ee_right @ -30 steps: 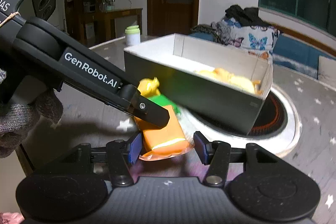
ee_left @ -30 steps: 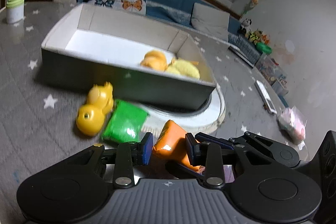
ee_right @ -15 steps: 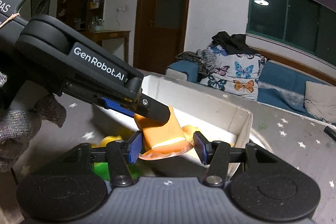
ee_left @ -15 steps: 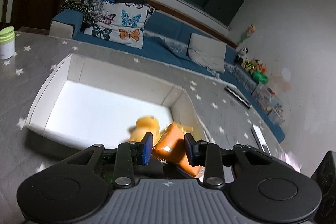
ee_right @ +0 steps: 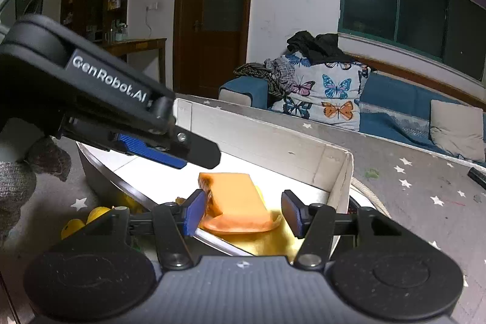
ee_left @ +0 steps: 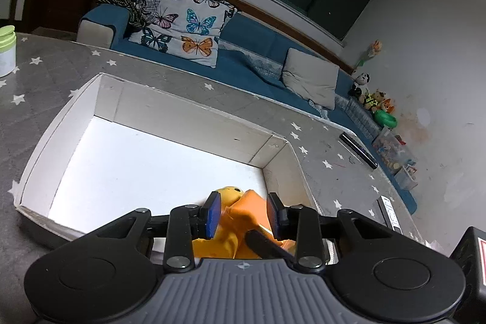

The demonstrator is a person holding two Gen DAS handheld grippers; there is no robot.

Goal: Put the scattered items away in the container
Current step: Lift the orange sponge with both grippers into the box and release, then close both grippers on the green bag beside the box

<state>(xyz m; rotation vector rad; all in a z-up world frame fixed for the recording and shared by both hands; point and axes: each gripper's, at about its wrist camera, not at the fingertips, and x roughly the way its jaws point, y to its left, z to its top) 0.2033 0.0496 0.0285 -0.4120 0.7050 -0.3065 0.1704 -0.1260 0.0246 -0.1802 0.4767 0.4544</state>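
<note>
Left wrist view: the left gripper (ee_left: 243, 213) sits at lower centre of the frame, above the near right corner of the white box (ee_left: 182, 114). Its blue pads (ee_left: 211, 214) stand narrowly apart with the orange packet (ee_left: 252, 210) between them. Contact with the right pad is likely; a small gap shows at the left pad, so a firm grip cannot be confirmed from here. A yellow toy (ee_left: 228, 192) lies in the box just behind the packet. The grey starred table (ee_left: 45, 63) fills the left of the frame.

Right wrist view: the right gripper (ee_right: 241, 213) at lower centre has its fingers spread wide, the packet (ee_right: 235, 198) lying between them and clear of both pads. The left gripper (ee_right: 170, 152) enters from the upper left, its fingers just above the packet and apparently parted from it. The packet rests inside the box (ee_right: 258, 141) at its near right corner. Another yellow toy (ee_right: 82, 220) lies outside the box at lower left.

Handling: the packet appears light, soft and glossy, so probably slippery. Hold is best taken across its thick middle, not the thin sealed edge.
</note>
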